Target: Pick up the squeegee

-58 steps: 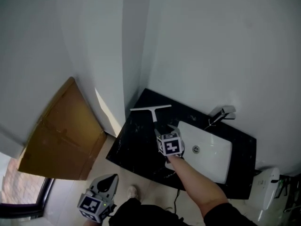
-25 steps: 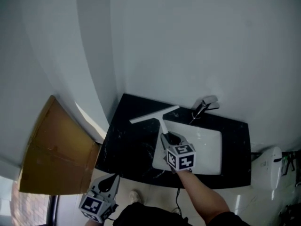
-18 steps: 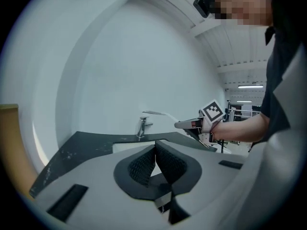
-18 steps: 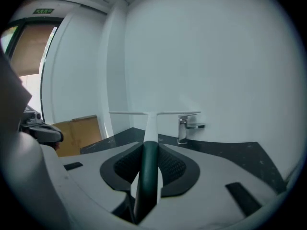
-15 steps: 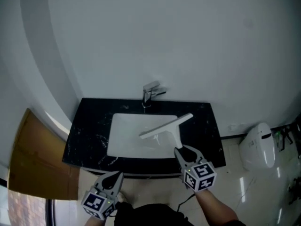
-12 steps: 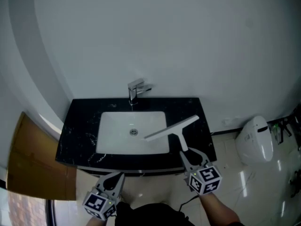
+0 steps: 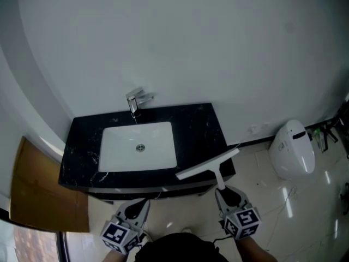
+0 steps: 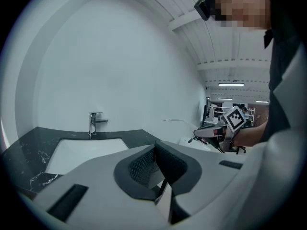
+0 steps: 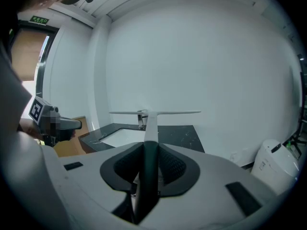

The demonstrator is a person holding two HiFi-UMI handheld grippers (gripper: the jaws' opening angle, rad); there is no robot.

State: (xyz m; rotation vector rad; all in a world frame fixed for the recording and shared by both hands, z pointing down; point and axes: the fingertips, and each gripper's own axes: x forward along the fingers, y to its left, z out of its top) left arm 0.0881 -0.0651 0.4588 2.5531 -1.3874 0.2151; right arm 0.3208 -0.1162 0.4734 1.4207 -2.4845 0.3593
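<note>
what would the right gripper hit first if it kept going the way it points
The right gripper is shut on the squeegee, so its blade leads. It would probably meet the black counter near its right end, or the white wall behind; depth is unclear.

This was a washroom corner, apparently set up inside a larger work hall. A black, white-veined stone desk (image 7: 199,127) stood against a plain white wall (image 7: 191,48), with a white rectangular basin (image 7: 117,152) sunk into it and a chrome tap (image 7: 134,101) behind the basin. The floor (image 7: 272,201) was glossy pale tile, and a rounded white plastic unit (image 7: 292,149) stood near the desk's right end. Beyond the corner, the left gripper view showed ceiling strip lights (image 8: 231,84) and metal racks (image 8: 216,111). The right gripper view showed a green exit sign (image 9: 41,19) above a doorway.
</note>
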